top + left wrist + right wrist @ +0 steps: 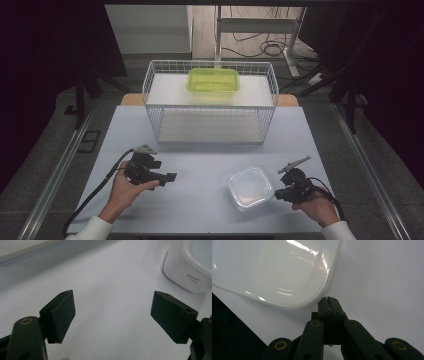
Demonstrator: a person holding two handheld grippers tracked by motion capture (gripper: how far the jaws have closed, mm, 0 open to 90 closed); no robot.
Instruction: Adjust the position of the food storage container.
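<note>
Right gripper: jaws pressed together with nothing between them, tips just beside the near right corner of the white container; in the right gripper view the closed tips sit at the rounded rim of the container
Left gripper: held in the person's left hand, jaws spread wide over bare table, gripping nothing; its view shows the two black pads well apart
White container: one, square with rounded corners and a clear lid, resting on the table near the front right edge, between the two grippers and much closer to the right one
Writing: small dark print on the container's side wall, too small to read
Table: pale, flat top, a wooden edge showing behind it at both back corners
Wire basket: one, white, at the back centre of the table, well apart from both grippers
Green container: one, translucent yellow-green, lying on the basket's upper level
Room: dark surroundings, grey floor, a metal rail on either side of the table, a white frame and loose cables behind the basket
Count: two grippers, two containers, one basket, one table
</note>
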